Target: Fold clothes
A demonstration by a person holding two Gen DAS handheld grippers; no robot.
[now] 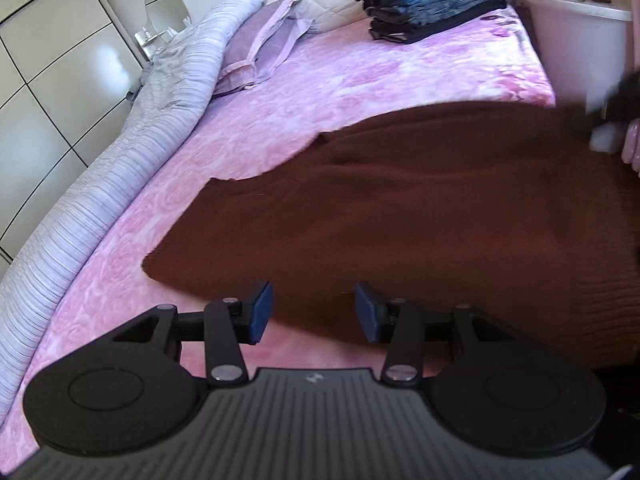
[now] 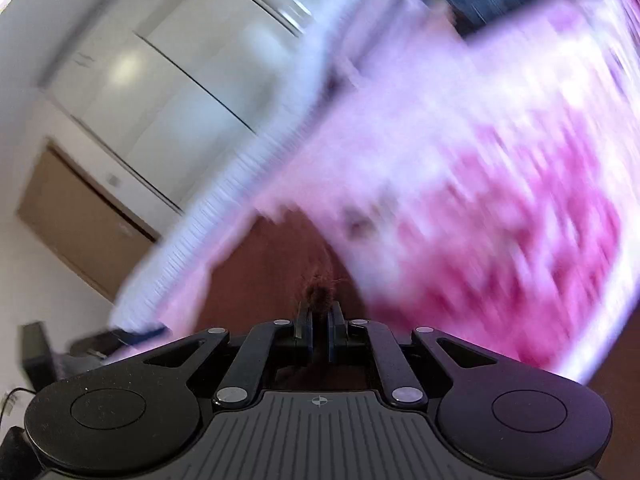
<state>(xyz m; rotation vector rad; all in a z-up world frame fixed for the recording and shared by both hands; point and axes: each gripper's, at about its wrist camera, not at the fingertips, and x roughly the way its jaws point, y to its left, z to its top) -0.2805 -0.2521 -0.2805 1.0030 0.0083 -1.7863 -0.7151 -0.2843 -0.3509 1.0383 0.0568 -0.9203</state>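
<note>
Along the left edge of the bed (image 1: 360,64) a striped lilac quilt (image 1: 100,184) lies rolled in a long ridge, with a lilac pillow (image 1: 260,52) just beside it near the far end. Behind the quilt stand white cupboard doors (image 1: 52,80).

The pink flowered bedcover carries the brown garment (image 1: 420,208), which is spread flat across the near right part of the bed, its left edge cut in steps and its near edge reaching the front of the bed. The left gripper (image 1: 314,312) hovers over that near edge with its blue pads (image 1: 262,310) apart and nothing pressed between them; the cloth lies below the gap.

At the far right corner of the bed sits a stack of folded clothes (image 1: 428,4) in black and blue, and just right of it, off the bed's edge, a white bin (image 1: 580,40).

The right wrist view is badly blurred. There the right gripper (image 2: 319,334) has its pads together, pinching a tuft of the brown garment (image 2: 276,276), which runs away from the fingertips over the pink cover. In the left wrist view it is only a dark blur at the garment's far right edge.
</note>
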